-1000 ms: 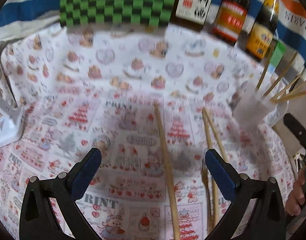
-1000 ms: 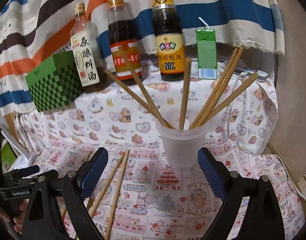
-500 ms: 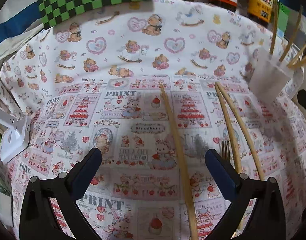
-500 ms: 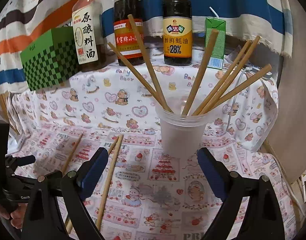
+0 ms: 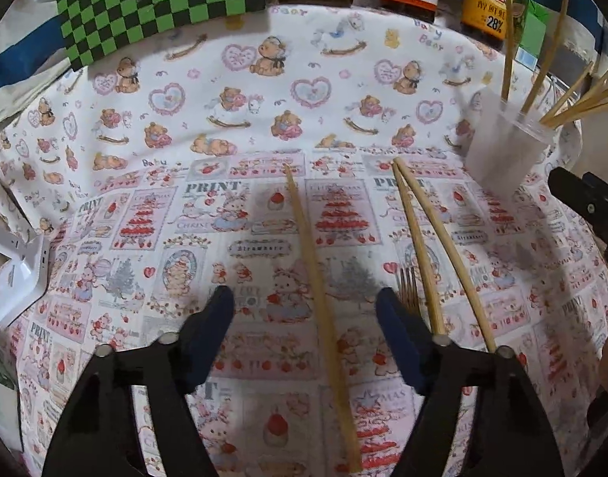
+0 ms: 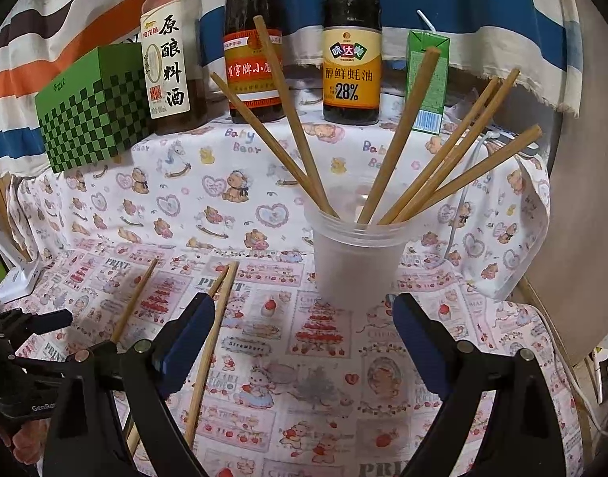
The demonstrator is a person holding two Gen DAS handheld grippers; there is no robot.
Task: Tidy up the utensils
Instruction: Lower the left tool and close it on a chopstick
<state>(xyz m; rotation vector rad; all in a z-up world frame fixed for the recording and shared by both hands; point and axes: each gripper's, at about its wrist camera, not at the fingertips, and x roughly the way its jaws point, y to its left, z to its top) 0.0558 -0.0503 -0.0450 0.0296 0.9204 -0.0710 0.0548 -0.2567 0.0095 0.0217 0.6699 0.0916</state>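
Lying loose: three chopsticks (image 5: pixel 320 294); six in cup (image 6: pixel 355 262).

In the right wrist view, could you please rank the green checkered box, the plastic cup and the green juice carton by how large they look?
1. Green checkered box, largest.
2. Plastic cup; it stands nearer the camera, so its true size against the box is unsure.
3. Green juice carton, smallest.

You have a translucent plastic cup (image 6: pixel 357 262) standing on the cloth-covered counter (image 6: pixel 264 183) with bamboo chopsticks (image 6: pixel 403 135) leaning in it. Behind it stand three glass sauce bottles (image 6: pixel 351 51), a checkered cardboard box (image 6: pixel 93 107) to their left. Left of the cup lie three loose bamboo chopsticks (image 5: pixel 320 298).
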